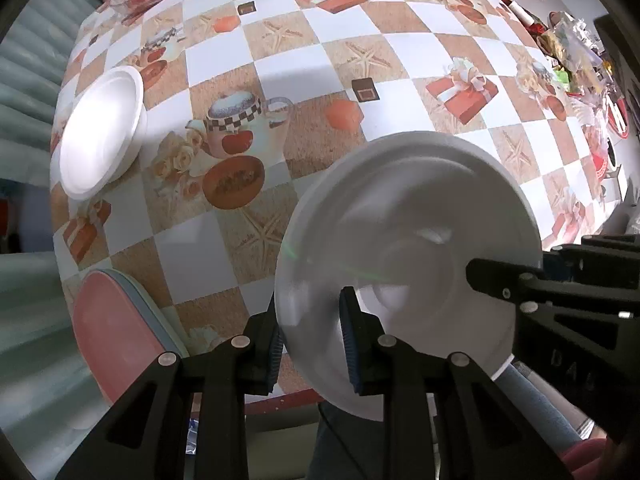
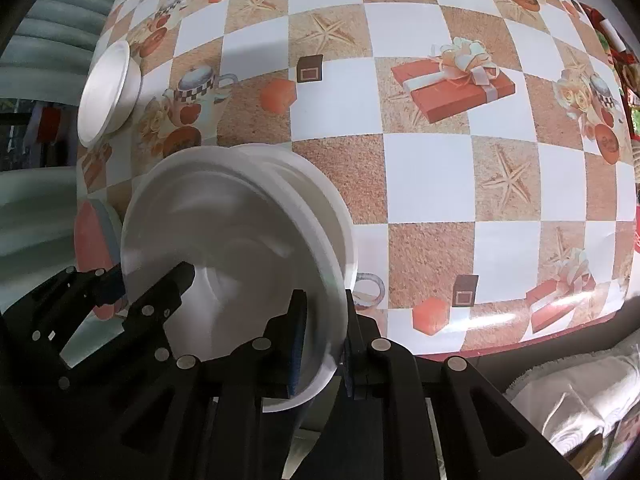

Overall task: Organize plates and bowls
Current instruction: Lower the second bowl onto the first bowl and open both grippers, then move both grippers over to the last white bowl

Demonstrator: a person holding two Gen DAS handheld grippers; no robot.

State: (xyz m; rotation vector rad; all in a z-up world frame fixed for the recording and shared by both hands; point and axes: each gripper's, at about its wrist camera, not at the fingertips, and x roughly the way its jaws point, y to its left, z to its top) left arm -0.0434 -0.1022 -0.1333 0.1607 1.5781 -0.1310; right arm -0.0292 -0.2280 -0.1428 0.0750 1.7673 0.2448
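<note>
vinyl tablecloth, checkered in white and sandy tan with printed gift boxes, starfish, teapots and melon halves, covers the table across both views. its red-trimmed near edge shows at the lower part of each view.

white foam bowl is raised above the tablecloth near that edge, tilted so its inside faces the cameras. in the right wrist view the same bowl shows a stepped outer wall, which may be a second bowl nested beneath it; this cannot be confirmed.

left gripper has its jaws closed on the bowl's rim at the left side, one finger inside and one outside the wall. right gripper has its jaws closed on the opposite rim in the same manner. each gripper appears in the other's view, at the bowl's far side.

second white foam bowl rests upright on the tablecloth at the far left, well apart from the held bowl.

pink plate lies on a pale blue plate at the table's near-left corner.

clutter of wrappers and packages occupies the far right edge of the table; individual items cannot be identified.
</note>
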